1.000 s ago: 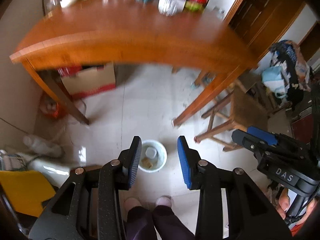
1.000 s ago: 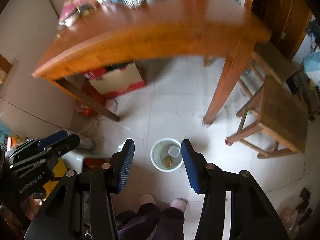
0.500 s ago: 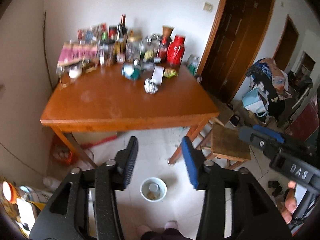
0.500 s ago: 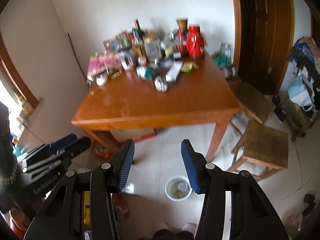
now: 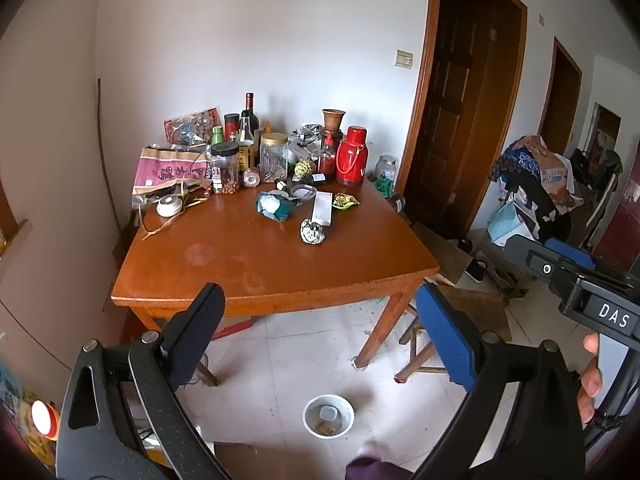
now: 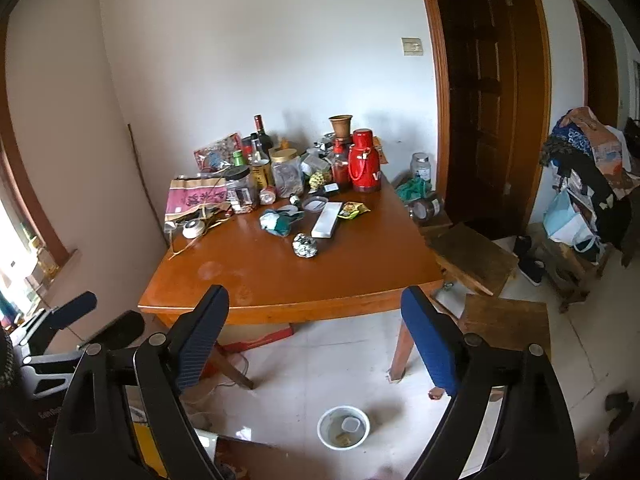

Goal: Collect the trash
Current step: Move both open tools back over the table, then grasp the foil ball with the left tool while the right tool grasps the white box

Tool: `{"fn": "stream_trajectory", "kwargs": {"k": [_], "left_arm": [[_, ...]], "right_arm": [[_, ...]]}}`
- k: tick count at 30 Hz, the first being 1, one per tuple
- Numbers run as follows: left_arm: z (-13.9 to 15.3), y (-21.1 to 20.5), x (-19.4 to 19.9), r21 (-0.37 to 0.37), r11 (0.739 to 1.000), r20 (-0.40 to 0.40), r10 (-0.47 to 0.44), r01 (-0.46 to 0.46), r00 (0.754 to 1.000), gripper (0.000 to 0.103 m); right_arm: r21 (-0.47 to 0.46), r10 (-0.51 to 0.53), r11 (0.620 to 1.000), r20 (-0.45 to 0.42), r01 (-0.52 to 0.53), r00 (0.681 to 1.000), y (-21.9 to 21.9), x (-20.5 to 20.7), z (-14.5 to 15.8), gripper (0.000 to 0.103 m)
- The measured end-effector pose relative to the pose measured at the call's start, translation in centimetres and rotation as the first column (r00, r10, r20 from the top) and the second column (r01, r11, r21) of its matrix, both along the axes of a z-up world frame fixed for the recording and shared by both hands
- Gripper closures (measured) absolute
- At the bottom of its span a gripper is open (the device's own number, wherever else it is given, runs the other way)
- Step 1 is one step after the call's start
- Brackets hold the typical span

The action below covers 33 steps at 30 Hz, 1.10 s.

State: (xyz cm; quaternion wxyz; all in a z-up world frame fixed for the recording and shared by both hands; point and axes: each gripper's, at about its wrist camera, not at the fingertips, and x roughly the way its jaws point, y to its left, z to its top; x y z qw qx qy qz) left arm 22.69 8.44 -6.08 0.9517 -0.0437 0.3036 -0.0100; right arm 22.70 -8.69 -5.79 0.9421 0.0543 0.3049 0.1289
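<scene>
Bottles, jars, flask point(image 5: 351, 156) crowd far edge of desk point(image 5: 248, 256); crumpled wrappers point(image 5: 313, 231) mid-desk; stools point(image 6: 472, 256) right of desk; bowl point(image 5: 328, 415) on floor, near side

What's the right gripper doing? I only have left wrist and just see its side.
Observer: In the right wrist view the right gripper has its jaws opening wide with nothing between them. It points at the near edge of the table.
Operator: Anything right of the table's front leg? My view's blocked there.
Observer: A second wooden stool stands there, with nothing on its top.
Operator: Left wall?
Observer: A bright window, with small items on its sill that I can't identify.
</scene>
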Motion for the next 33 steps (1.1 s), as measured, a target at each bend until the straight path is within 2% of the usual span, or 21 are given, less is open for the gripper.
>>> {"fn": "stream_trajectory", "kwargs": {"k": [6, 18, 22, 27, 33], "left_arm": [[-0.5, -0.7, 3.8, 0.012, 1.000, -0.012, 0.012, -0.012, 1.000, 0.006], [-0.1, -3.2, 17.9, -0.028, 0.994, -0.042, 0.102, -0.103, 0.994, 0.006], [0.0, -3.8, 20.9, -0.037, 0.990, -0.041, 0.134, -0.135, 0.990, 0.006], [-1.1, -4.1, 24.7, -0.047, 0.983, -0.077, 0.172, -0.176, 0.982, 0.006], [-3.7, -3.3, 28.2, -0.038, 0.983, -0.156, 0.174, -0.182, 0.972, 0.006]], "right_arm": [[0.010, 0.001, 1.000, -0.005, -0.001, 1.000, -1.4, 3.8, -0.2, 0.017], [-0.048, 0.087, 0.995, 0.017, -0.086, 0.996, -3.5, 15.3, 1.1, 0.017], [-0.071, 0.129, 0.989, 0.020, -0.127, 0.991, -3.7, 18.2, 1.2, 0.017], [-0.087, 0.175, 0.981, 0.012, -0.173, 0.985, -3.6, 21.5, 0.8, 0.017], [-0.092, 0.177, 0.979, -0.036, -0.180, 0.983, -2.7, 24.7, -0.6, 0.017]]}}
